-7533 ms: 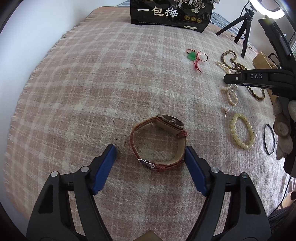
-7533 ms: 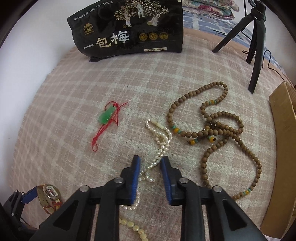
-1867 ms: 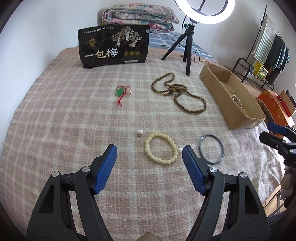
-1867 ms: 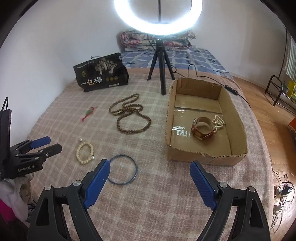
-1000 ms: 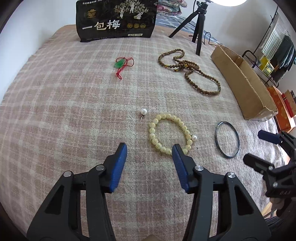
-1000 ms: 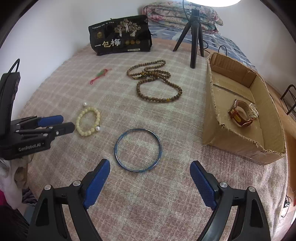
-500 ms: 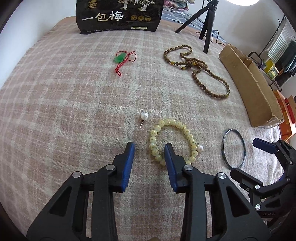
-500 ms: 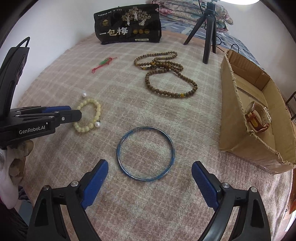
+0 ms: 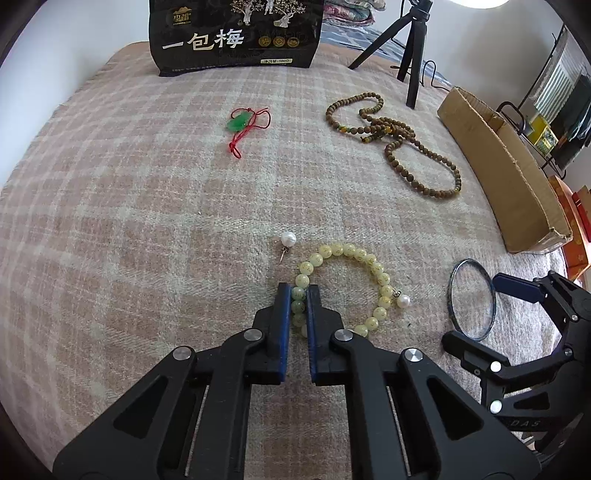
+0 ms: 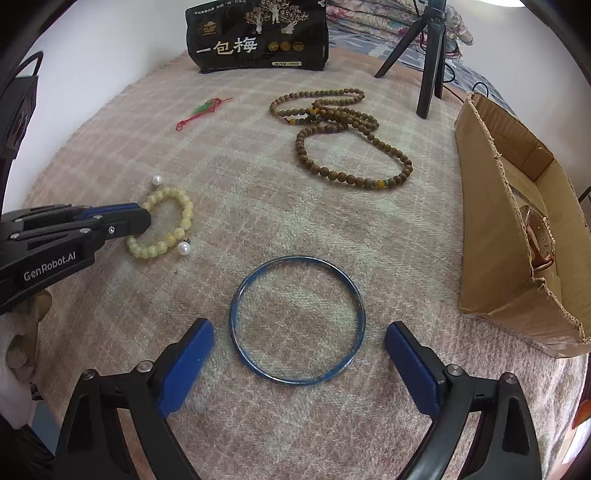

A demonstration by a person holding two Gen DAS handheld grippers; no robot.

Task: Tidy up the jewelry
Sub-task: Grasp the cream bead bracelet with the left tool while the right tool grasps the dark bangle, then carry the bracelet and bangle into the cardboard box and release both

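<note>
Pale yellow bead bracelet flat on the pink plaid blanket, well left of the cardboard box. Loose pearl pin just beyond the bracelet; second pearl touching its box-side edge. Blue bangle flat on the blanket between bracelet and box, apart from both. Further from the bracelet, brown wooden bead strand looped in coils; green pendant on red cord out to the left of that strand. Black printed bag upright at the blanket's far edge, black tripod to its right. Inside the box, a brown-strapped watch, partly hidden by the torn near wall. Nothing lying across bracelet or bangle.

Left hand-held gripper just closed, blue pads pinched tight on the near-left arc of the bracelet, beads showing between them, bracelet not lifted off the blanket. Right hand-held gripper spread wide, one pad on each side of the bangle, neither pad touching the ring, nothing held.
</note>
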